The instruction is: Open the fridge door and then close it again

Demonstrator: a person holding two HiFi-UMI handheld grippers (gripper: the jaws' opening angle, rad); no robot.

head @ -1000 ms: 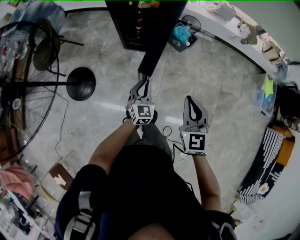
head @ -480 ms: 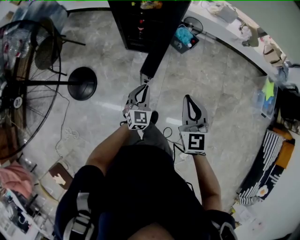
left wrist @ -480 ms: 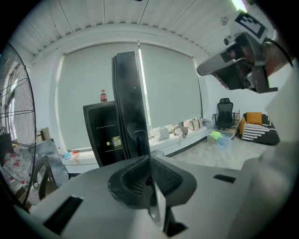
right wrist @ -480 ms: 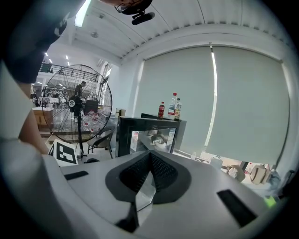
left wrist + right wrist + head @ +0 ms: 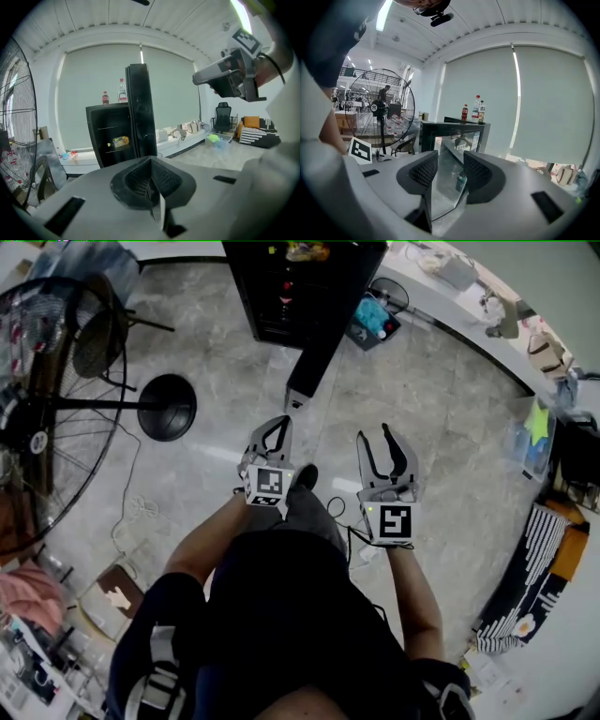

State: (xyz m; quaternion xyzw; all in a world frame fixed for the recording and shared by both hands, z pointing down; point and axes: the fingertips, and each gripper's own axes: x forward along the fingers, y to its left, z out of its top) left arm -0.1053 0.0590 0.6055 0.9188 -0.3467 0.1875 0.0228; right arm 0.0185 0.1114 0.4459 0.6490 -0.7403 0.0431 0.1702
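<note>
A black fridge (image 5: 292,287) is seen far ahead, its glossy door (image 5: 314,357) swung open. The left gripper (image 5: 280,423) is pressed together; the right gripper (image 5: 375,434) is opening, with nothing between. A wire-caged fan (image 5: 42,399) is seen left.

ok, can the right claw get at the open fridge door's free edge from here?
Probably yes. The fridge door stands swung out ahead of the right claw, only bare floor between. Its jaws are opening, nothing in them; the shut left claw sits beside, not across.
</note>
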